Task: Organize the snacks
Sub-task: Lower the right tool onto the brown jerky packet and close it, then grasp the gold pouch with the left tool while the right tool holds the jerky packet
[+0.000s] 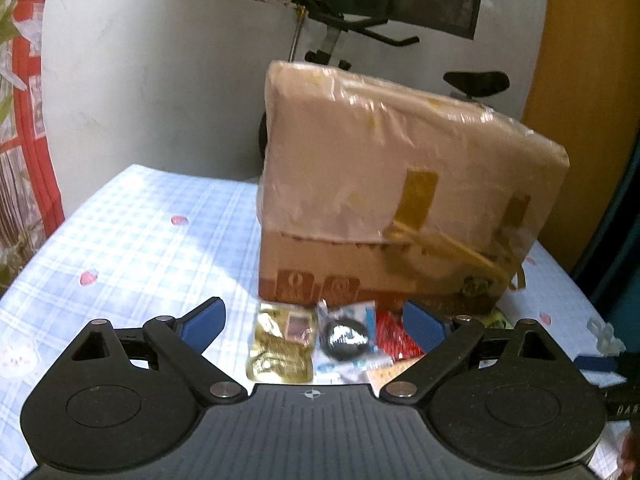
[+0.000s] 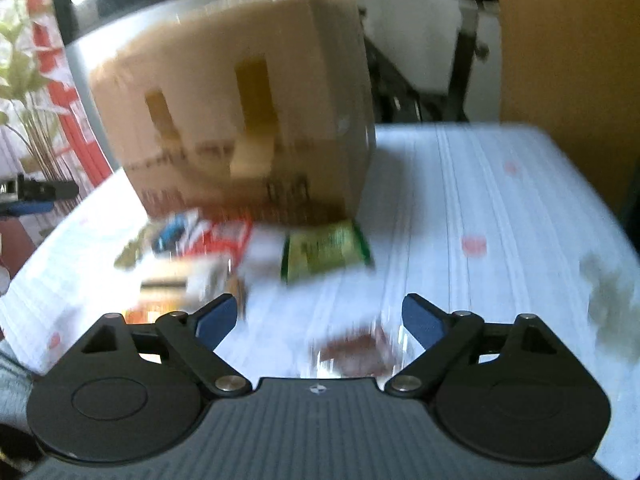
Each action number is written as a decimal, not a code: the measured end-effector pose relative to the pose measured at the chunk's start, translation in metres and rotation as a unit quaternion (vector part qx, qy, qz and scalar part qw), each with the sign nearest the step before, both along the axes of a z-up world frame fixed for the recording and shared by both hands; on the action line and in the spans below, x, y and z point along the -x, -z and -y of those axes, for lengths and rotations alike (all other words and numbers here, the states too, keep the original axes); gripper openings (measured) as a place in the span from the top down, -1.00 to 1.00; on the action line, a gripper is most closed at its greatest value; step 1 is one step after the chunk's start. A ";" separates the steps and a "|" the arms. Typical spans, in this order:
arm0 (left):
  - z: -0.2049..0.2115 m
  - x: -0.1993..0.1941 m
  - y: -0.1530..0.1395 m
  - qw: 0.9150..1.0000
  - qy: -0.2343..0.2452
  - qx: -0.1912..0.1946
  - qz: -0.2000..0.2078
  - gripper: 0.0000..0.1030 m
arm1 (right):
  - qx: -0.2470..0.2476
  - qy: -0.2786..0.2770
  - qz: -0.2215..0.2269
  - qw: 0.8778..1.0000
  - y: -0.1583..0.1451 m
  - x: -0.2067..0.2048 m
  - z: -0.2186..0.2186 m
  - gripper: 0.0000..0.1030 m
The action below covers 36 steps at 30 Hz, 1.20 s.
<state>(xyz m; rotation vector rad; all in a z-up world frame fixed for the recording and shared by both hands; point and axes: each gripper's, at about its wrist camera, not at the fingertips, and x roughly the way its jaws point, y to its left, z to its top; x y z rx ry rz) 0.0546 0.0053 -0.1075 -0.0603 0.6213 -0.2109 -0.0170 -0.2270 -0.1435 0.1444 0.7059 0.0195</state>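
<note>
Right wrist view: wholly motion-smeared; print on the cardboard box [image 2: 240, 120] unreadable.
Snack pile [image 2: 208, 256]: streaks of colour at the box's 6 o'clock; packets cannot be told apart.
Brown object [image 2: 352, 354]: between the fingers, too blurred to name.
Red packet [image 1: 394, 336]: left view, partly hidden behind the 3 o'clock finger.
Yellow-green packet [image 1: 498, 318]: mostly hidden at the box's foot.

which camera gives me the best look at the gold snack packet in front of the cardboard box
The left wrist view: the gold packet lies sharp and whole between the open fingers. The right wrist view is motion-blurred, and I cannot pick it out there.
</note>
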 end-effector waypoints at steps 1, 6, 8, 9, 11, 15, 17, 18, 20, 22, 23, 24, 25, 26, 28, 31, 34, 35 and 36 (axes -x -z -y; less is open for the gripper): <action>0.000 0.002 0.003 1.000 0.001 0.000 -0.003 -0.87 | -0.006 0.004 -0.011 1.000 0.004 0.003 0.000 -0.78; 0.001 0.004 0.010 1.000 0.007 -0.001 -0.014 -0.84 | -0.042 0.020 -0.054 0.997 0.016 0.006 0.001 -0.78; 0.001 0.005 0.011 1.000 0.007 0.000 -0.015 -0.83 | -0.050 0.027 -0.065 0.996 0.021 0.000 0.003 -0.78; 0.001 0.005 0.012 1.000 0.007 0.001 -0.016 -0.83 | -0.049 0.029 -0.062 0.997 0.021 0.000 0.003 -0.77; 0.000 0.006 0.013 1.000 0.007 0.000 -0.017 -0.82 | -0.047 0.025 -0.061 0.997 0.021 -0.009 0.004 -0.66; 0.001 0.009 0.016 1.000 0.006 -0.003 -0.022 -0.79 | -0.029 0.014 -0.053 0.998 0.024 -0.027 -0.001 -0.59; 0.001 0.011 0.018 1.000 0.006 -0.004 -0.024 -0.78 | -0.016 0.008 -0.051 0.999 0.025 -0.033 -0.004 -0.55; 0.001 0.011 0.019 1.000 0.005 -0.003 -0.025 -0.78 | -0.004 0.004 -0.050 0.999 0.025 -0.034 -0.006 -0.53; 0.001 0.012 0.021 1.000 0.005 -0.001 -0.030 -0.77 | 0.028 -0.008 -0.048 0.998 0.027 -0.033 -0.012 -0.41; 0.000 0.012 0.024 0.999 0.006 0.002 -0.037 -0.74 | 0.061 -0.016 -0.043 0.997 0.030 -0.028 -0.017 -0.32; 0.000 0.012 0.026 0.999 0.007 0.004 -0.041 -0.72 | 0.071 -0.017 -0.039 0.997 0.031 -0.026 -0.018 -0.31; 0.001 0.012 0.028 0.999 0.008 0.006 -0.045 -0.72 | 0.078 -0.019 -0.035 0.996 0.033 -0.023 -0.018 -0.31; 0.002 0.011 0.029 0.999 0.010 0.006 -0.050 -0.70 | 0.083 -0.021 -0.030 0.996 0.034 -0.021 -0.019 -0.31; 0.003 0.011 0.031 0.998 0.011 0.006 -0.054 -0.68 | 0.090 -0.025 -0.026 0.995 0.035 -0.018 -0.020 -0.30; 0.005 0.011 0.034 0.998 0.014 0.002 -0.060 -0.63 | 0.100 -0.029 -0.013 0.994 0.038 -0.015 -0.021 -0.28; 0.007 0.011 0.036 0.998 0.014 -0.001 -0.066 -0.60 | 0.095 -0.017 -0.001 0.995 0.037 -0.011 -0.019 0.09; 0.005 0.011 0.037 0.998 0.004 0.003 -0.069 -0.59 | 0.085 -0.020 -0.001 0.996 0.035 -0.011 -0.015 0.13; 0.004 0.010 0.037 0.998 0.001 0.003 -0.070 -0.58 | 0.086 -0.023 0.000 0.996 0.035 -0.012 -0.014 0.13; 0.004 0.010 0.037 0.997 -0.001 0.003 -0.071 -0.58 | 0.085 -0.024 0.001 0.996 0.035 -0.012 -0.014 0.13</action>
